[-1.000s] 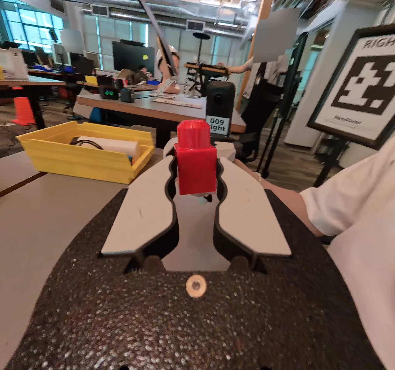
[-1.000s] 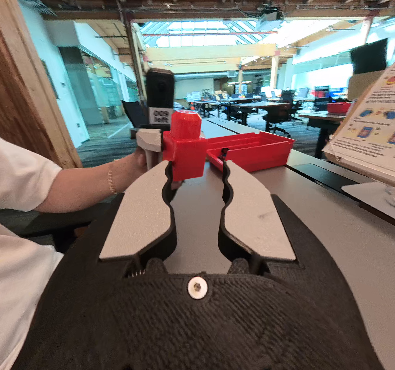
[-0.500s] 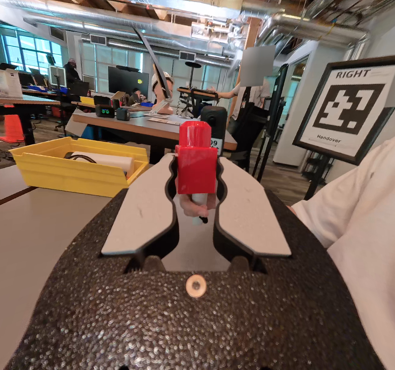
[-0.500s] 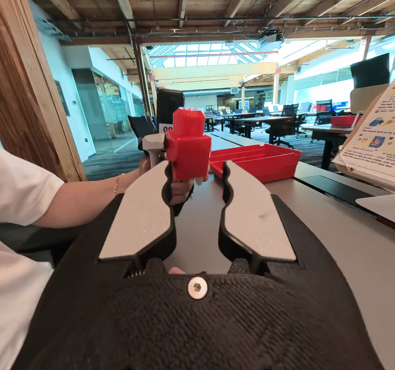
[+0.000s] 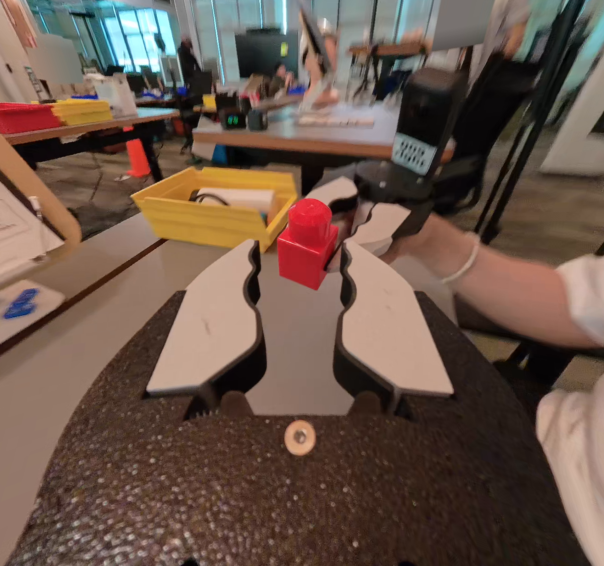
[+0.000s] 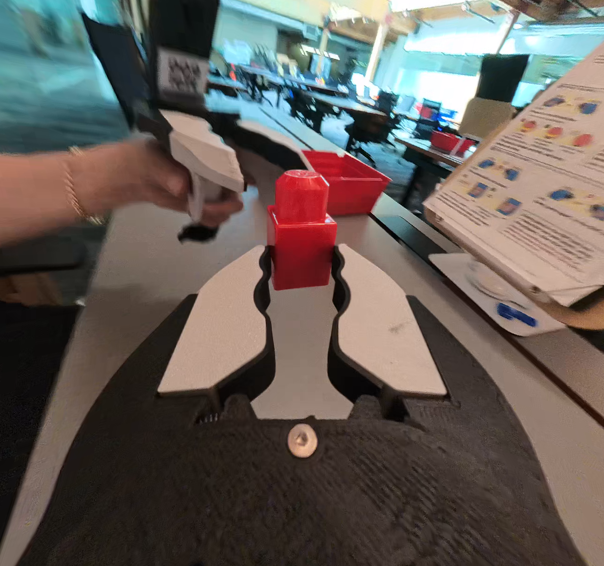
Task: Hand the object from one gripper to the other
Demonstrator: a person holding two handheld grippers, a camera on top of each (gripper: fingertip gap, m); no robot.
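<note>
A red block with a round stud on top (image 6: 300, 256) sits upright between the fingertips of my right gripper (image 6: 301, 249), which is shut on it above the grey table. In the left wrist view the red block (image 5: 307, 253) hangs just past my left gripper (image 5: 299, 249), whose jaws stand open and clear of the block's sides. The right gripper (image 5: 376, 220) shows behind the block there, held by a hand. In the right wrist view the left gripper (image 6: 209, 158) is off to the upper left, open and apart from the block.
A yellow bin (image 5: 209, 223) holding a white item stands on the grey table (image 5: 98, 321) beyond the left gripper. A red tray (image 6: 346, 178) lies behind the block. A tilted instruction sheet on a stand (image 6: 523, 191) is at the right. Spacing between my two grippers at the tips: around 4 centimeters.
The left gripper was shut on the block and has let go and drawn back. The right gripper, open around it before, has shut on it and now holds it.
</note>
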